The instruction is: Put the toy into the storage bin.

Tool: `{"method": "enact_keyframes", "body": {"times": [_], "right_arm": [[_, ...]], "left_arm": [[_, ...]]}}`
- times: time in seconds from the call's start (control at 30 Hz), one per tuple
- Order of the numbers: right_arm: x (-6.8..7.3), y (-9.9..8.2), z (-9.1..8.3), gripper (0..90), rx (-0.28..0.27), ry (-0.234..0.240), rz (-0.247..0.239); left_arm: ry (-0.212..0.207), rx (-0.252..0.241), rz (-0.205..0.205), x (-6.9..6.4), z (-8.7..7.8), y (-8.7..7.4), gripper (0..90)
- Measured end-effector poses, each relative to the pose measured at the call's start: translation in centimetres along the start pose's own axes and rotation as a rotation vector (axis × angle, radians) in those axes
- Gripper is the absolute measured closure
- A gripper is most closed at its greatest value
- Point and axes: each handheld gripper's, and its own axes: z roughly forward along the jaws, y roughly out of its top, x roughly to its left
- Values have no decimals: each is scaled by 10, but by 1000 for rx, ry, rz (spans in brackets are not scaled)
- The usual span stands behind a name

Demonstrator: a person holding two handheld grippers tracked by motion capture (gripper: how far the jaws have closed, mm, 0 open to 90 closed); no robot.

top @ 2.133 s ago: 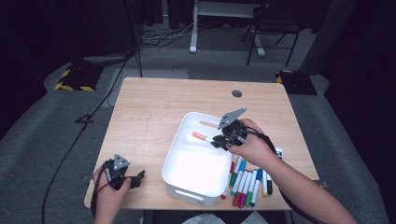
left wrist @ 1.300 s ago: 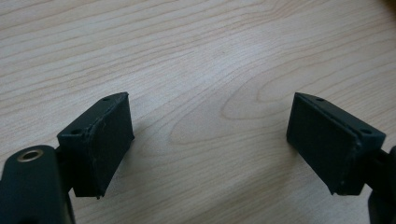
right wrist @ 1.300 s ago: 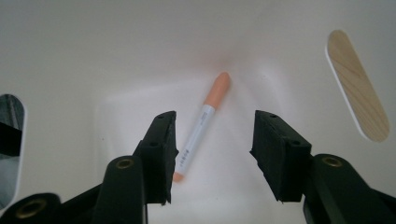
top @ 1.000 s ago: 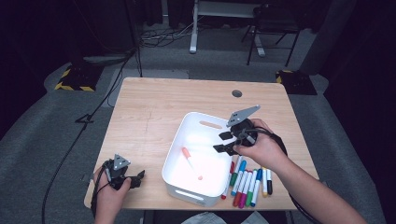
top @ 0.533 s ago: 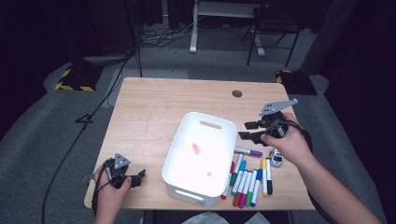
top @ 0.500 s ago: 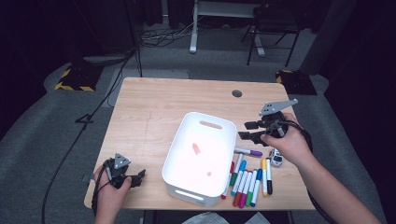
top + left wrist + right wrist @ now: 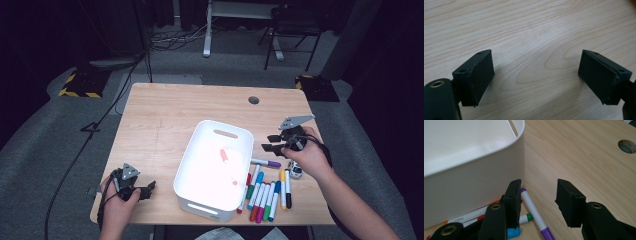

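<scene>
Purple marker (image 7: 534, 213) sits right between my right gripper's (image 7: 539, 202) jaws, lying flat on the table (image 7: 170, 115) just beside the white bin's (image 7: 197, 165) outer wall. Those jaws have just been closing in, but I still see daylight on both sides: the pads aren't pressing on the marker, though the nearer jaw is almost brushing its white barrel. From the high view, the purple marker (image 7: 266, 163) lies crosswise at the top of the marker row (image 7: 267, 192), which is fanned out on the wood off the bin's right side, and my right gripper (image 7: 274, 143) hangs just above it, jaws pointing toward the bin. Inside the bin I can make out an orange marker (image 7: 223, 155) on the white floor. In the right gripper view, a green-capped and a blue-capped marker poke out behind the near jaw, against the bin wall.

Over at the near left corner, my left gripper (image 7: 145, 189) rests low over the table, jaws spread wide with bare wood (image 7: 534, 62) between them, well apart from everything else.
</scene>
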Motion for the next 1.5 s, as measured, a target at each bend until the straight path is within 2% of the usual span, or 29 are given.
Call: {"method": "enact_keyframes", "body": {"times": [0.17,0.33,0.53,0.7,0.77,0.8,0.83,1.03,1.17,1.23,1.27,1.33,1.43,1.5], "right_arm": [[-6,-16,20,561,43,4,17],[-9,-28,32,558,58,0,40],[-11,-45,49,560,119,-27,-25],[-15,-48,58,574,162,-15,-52],[-14,-48,61,585,163,-8,-42],[-16,-49,62,587,165,0,-54],[-15,-50,64,592,174,2,-41],[-17,-55,73,619,186,5,-54],[-20,-55,80,687,218,-8,-60],[-20,-53,81,737,215,6,-36],[-22,-52,82,752,220,-15,-60],[-20,-51,83,764,218,-5,-39],[-22,-51,83,766,220,-27,-48],[-22,-50,83,766,229,-29,-26]], "left_arm": [[1,0,0,0,0,0,137],[0,0,0,0,0,0,137],[1,0,1,0,0,0,137],[7,3,-2,-1,0,0,138],[9,3,-2,-1,-1,0,138],[10,1,-3,-1,0,0,138],[10,0,-3,-1,0,0,138],[10,3,-2,-1,-1,0,139],[9,1,-5,-1,-1,-1,140],[10,0,-5,-1,-1,-1,140],[9,1,-5,-1,-1,-1,140],[10,0,-4,-1,-1,-1,140],[10,1,-4,-1,-1,-1,140],[9,1,-5,-1,-1,-1,140]]}}
